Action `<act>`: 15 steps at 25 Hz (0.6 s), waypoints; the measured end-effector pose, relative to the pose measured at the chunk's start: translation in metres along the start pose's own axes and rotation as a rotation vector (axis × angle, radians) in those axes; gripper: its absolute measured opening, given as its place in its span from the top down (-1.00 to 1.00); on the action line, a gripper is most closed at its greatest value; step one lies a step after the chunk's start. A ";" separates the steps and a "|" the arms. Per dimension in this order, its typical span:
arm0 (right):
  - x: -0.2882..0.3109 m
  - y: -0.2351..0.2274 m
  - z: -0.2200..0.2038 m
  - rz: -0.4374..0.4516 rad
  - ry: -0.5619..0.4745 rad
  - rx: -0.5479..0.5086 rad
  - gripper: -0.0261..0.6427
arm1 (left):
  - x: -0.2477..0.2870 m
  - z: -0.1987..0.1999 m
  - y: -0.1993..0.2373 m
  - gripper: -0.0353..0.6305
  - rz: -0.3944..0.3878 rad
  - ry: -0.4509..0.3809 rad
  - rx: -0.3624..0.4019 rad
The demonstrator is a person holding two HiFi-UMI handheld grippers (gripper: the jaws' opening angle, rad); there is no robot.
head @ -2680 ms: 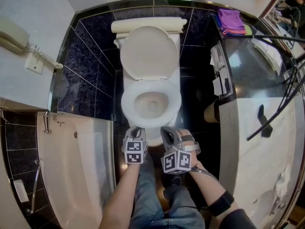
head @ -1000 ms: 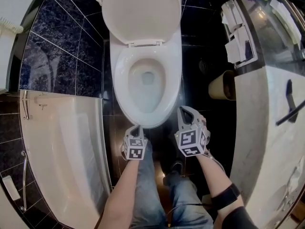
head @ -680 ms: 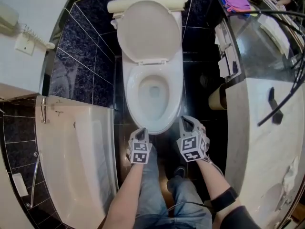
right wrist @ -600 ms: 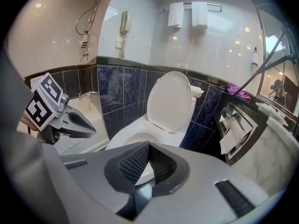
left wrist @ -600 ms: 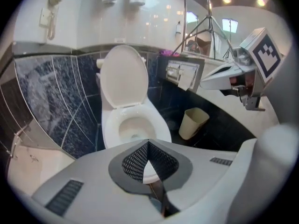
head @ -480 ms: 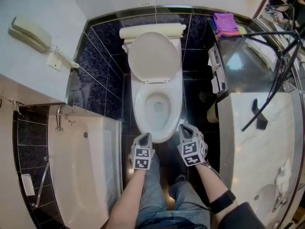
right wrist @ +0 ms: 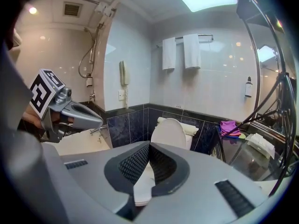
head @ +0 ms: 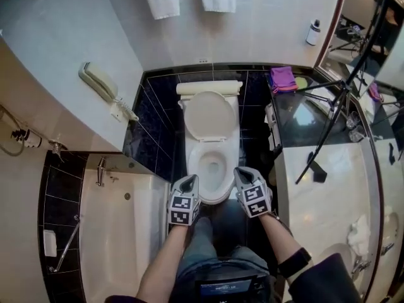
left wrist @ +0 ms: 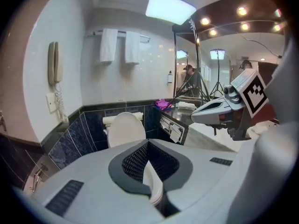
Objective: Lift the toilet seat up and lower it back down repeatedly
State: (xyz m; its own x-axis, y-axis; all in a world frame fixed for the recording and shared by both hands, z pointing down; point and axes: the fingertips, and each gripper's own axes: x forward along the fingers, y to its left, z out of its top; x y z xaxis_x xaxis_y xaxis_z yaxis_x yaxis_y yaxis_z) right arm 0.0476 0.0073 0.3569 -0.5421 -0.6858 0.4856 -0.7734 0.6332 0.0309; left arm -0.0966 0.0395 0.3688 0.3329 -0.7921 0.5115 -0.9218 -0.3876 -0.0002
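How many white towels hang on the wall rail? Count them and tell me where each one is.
2. One towel hangs on the rail nearer the wall phone, the second towel right beside it, both above the toilet. None looks hidden.

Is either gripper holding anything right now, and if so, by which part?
Nothing is held. The left gripper and the right gripper both have their jaws together with nothing between them, and both are apart from the toilet.
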 end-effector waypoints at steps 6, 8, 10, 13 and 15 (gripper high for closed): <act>-0.033 0.003 0.047 0.009 -0.046 -0.027 0.87 | -0.034 0.048 0.005 0.93 -0.002 -0.048 0.009; -0.039 0.002 0.056 0.003 -0.058 -0.031 0.87 | -0.039 0.057 0.004 0.93 -0.006 -0.062 0.014; -0.043 0.001 0.062 -0.006 -0.069 -0.032 0.86 | -0.044 0.062 0.003 0.93 -0.008 -0.070 0.022; -0.049 0.001 0.064 -0.017 -0.076 -0.025 0.87 | -0.051 0.066 0.002 0.93 -0.013 -0.082 0.028; -0.050 0.002 0.062 -0.021 -0.072 -0.023 0.86 | -0.055 0.067 0.001 0.93 -0.017 -0.090 0.030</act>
State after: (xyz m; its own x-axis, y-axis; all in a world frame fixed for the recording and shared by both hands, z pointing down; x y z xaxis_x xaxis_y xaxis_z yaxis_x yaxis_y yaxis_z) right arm 0.0531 0.0206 0.2786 -0.5489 -0.7223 0.4207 -0.7774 0.6260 0.0606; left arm -0.1029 0.0513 0.2830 0.3662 -0.8241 0.4322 -0.9100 -0.4141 -0.0186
